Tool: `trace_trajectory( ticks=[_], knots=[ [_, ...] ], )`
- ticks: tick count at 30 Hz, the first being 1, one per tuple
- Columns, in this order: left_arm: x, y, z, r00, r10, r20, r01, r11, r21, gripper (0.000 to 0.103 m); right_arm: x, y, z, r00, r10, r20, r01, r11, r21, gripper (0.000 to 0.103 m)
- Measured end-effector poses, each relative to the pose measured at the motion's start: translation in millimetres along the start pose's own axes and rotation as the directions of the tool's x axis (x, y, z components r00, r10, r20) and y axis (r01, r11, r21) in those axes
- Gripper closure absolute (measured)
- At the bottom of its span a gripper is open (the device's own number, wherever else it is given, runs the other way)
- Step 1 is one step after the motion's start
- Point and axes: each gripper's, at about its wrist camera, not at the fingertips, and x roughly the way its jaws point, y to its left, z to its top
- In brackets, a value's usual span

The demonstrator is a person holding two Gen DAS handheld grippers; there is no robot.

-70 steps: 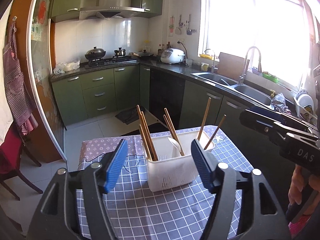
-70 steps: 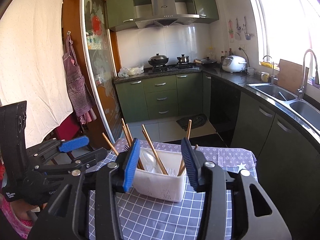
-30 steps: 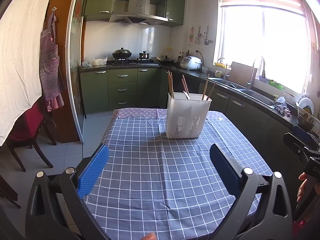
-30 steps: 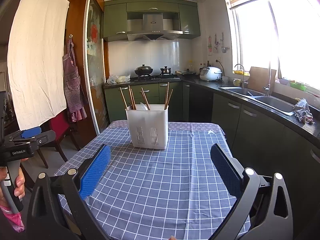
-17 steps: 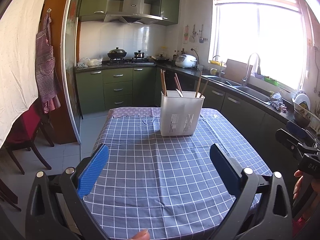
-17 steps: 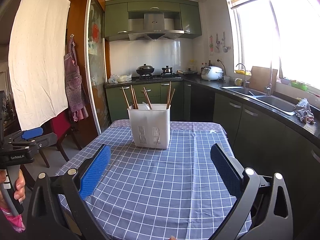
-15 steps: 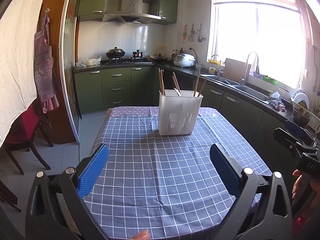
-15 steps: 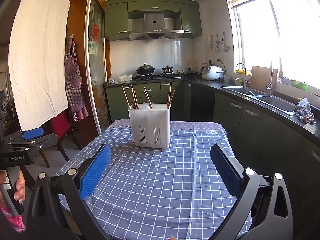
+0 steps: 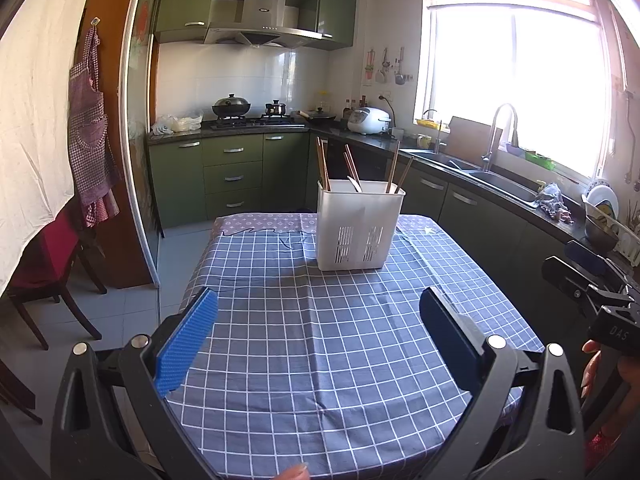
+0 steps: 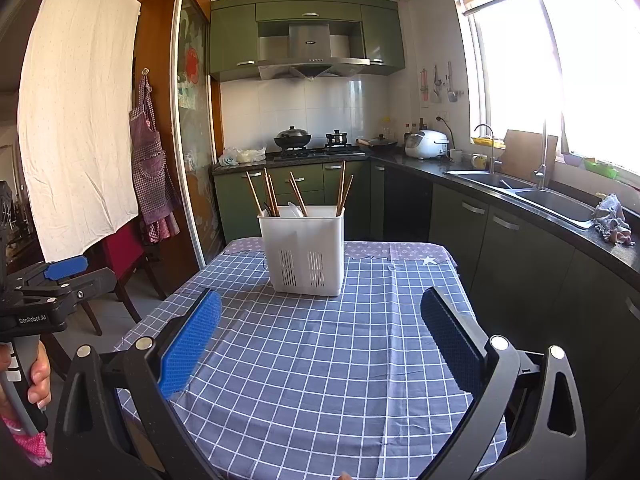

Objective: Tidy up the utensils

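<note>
While both sets of tongs hover above the near edge of the surface (image 9: 320, 360), the left tongs (image 9: 318, 344) and right tongs (image 10: 320, 340) are spread wide and grasp nothing. At 12 o'clock from each, well apart from the fingertips, the white utensil holder (image 9: 358, 226) stands upright on the checked cloth (image 10: 320, 360). Wooden chopsticks (image 9: 322, 166) lean inside it, beside a white spoon (image 10: 295, 211).

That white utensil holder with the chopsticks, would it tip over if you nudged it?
Probably, if pushed near its top: the white utensil holder stands tall on a narrow base. Its thin slotted plastic looks light. The chopsticks lean loosely and would likely rattle. It may drag on the tablecloth.
</note>
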Motion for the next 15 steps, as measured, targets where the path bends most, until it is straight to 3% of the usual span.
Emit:
trace_trajectory(
  ticks=[15],
  knots=[
    [1.6,0.7,-1.4,1.0,0.003,-0.006,-0.003,1.0,-0.004,0.007,2.2,0.3,0.3,1.0,0.007,-0.001,-0.007,1.0,0.004,0.005]
  ],
)
